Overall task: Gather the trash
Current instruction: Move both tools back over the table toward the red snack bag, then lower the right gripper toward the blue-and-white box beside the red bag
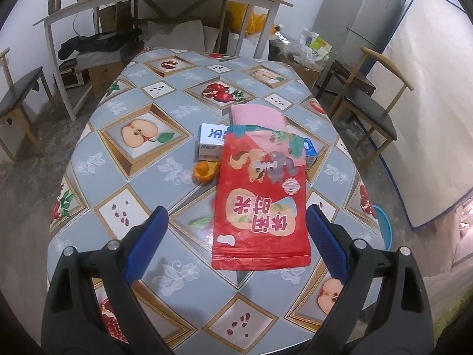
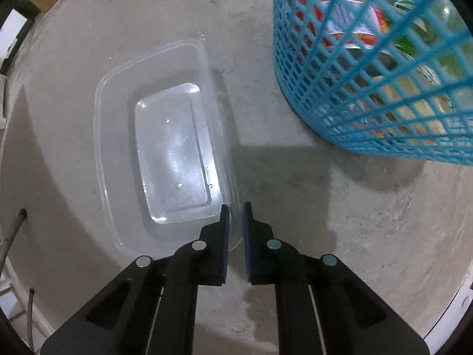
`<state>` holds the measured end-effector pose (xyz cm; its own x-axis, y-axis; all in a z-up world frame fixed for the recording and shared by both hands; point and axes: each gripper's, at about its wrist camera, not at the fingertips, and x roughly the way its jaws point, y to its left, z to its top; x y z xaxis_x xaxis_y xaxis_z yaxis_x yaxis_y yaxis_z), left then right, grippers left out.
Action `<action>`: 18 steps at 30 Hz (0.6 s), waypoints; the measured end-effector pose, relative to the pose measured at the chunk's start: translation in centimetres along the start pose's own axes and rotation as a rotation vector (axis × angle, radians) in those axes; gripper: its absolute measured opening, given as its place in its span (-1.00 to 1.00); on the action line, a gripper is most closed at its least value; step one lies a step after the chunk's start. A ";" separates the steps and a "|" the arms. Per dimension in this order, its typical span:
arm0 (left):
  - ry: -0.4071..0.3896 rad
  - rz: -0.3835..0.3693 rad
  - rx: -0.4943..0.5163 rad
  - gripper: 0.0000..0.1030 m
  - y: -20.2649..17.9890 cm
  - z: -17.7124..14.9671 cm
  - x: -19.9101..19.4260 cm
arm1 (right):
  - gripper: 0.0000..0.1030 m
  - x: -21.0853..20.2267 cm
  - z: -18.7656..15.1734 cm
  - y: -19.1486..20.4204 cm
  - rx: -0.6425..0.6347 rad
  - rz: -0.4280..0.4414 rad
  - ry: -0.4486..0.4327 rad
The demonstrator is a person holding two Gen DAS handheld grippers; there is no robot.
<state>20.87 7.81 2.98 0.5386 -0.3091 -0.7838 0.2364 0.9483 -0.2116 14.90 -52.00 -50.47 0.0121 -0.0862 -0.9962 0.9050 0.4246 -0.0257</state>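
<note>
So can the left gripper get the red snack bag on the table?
Probably yes. The left gripper hangs just above the red snack bag with its jaws wide open, and nothing lies between them. The bag's far end rests on a box and a pink cloth.

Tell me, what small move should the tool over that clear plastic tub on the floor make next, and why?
Probably lift the clear plastic tub and carry it toward the blue basket. The right tool appears shut on the tub's thin rim, pointing down at the concrete floor, and the basket beside it already holds trash.
</note>
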 end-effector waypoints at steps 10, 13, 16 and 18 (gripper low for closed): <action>-0.018 -0.062 0.048 0.74 -1.5 -0.8 -0.1 | -0.90 -10.0 -4.9 -0.5 -0.239 0.088 -0.176; -0.032 -0.091 0.048 0.74 -1.9 -1.0 -0.5 | -0.90 -13.8 -5.7 -0.9 -0.279 0.097 -0.249; -0.048 -0.112 0.056 0.74 -2.2 -1.3 -1.0 | -0.90 -18.9 -5.9 -1.9 -0.281 0.138 -0.352; -0.056 -0.121 0.057 0.74 -2.3 -1.4 -1.3 | -0.90 -22.0 -6.0 -3.2 -0.249 0.189 -0.405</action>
<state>18.46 6.09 3.63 0.5468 -0.4263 -0.7206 0.3475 0.8986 -0.2680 9.17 -46.10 -28.98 0.3742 -0.3084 -0.8746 0.7432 0.6638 0.0839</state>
